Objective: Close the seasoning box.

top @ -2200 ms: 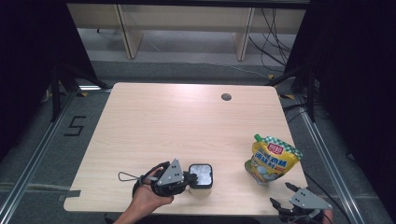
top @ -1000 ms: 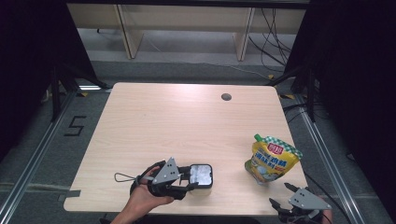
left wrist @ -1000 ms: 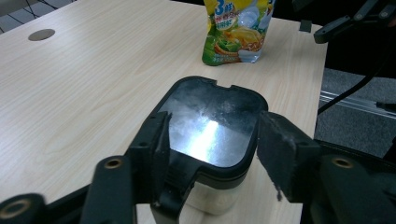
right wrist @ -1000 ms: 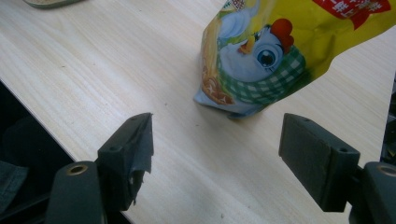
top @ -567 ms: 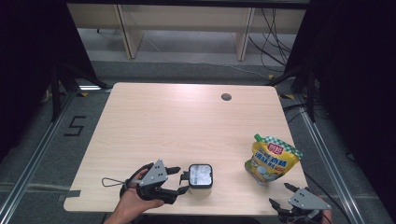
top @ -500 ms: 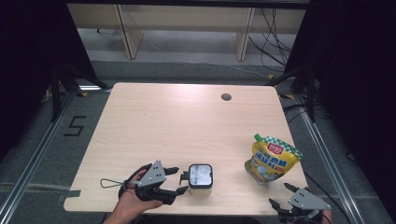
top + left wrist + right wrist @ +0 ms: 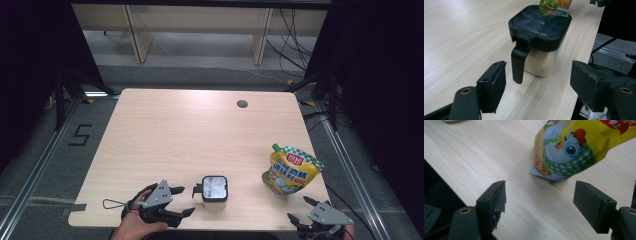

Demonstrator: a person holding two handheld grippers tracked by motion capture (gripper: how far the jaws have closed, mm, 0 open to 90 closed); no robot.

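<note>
Fingers of the left gripper are standing wide apart, having just been opening, gripping nothing; the seasoning jar is sitting on the table just ahead of them, its black handle pointing into the gap, untouched. Right gripper is resting open near the yellow pouch.
</note>
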